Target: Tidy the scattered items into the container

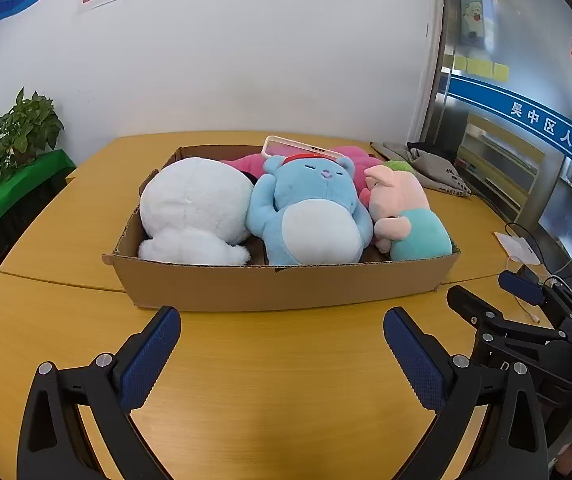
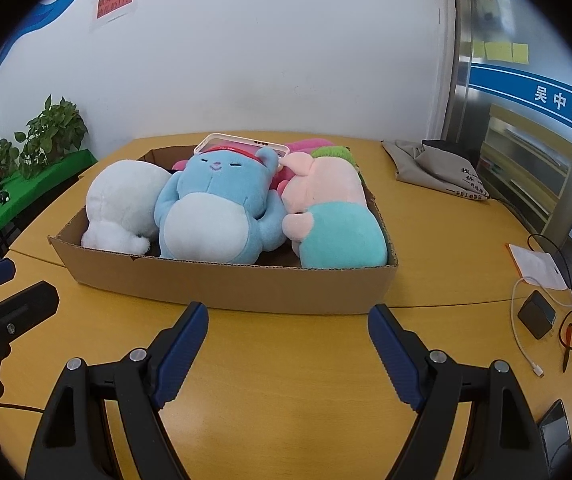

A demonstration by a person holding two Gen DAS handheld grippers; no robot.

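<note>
Toys fill the cardboard box (image 1: 286, 284): a pink plush toy (image 1: 246, 162) hides behind the blue bear (image 1: 305, 216). Left gripper (image 1: 282, 328) and right gripper (image 2: 287, 322) are wide open, holding nothing

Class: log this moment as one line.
left gripper: open, empty | right gripper: open, empty | plush toys: in cardboard box

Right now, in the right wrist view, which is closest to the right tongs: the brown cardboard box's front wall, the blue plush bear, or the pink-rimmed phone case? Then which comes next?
From the right tongs, which are open and empty:
1. Brown cardboard box, front wall, just ahead of the tips.
2. Blue plush bear, lying in the middle of the box.
3. Pink-rimmed phone case, at the back, behind the bear's head.
</note>
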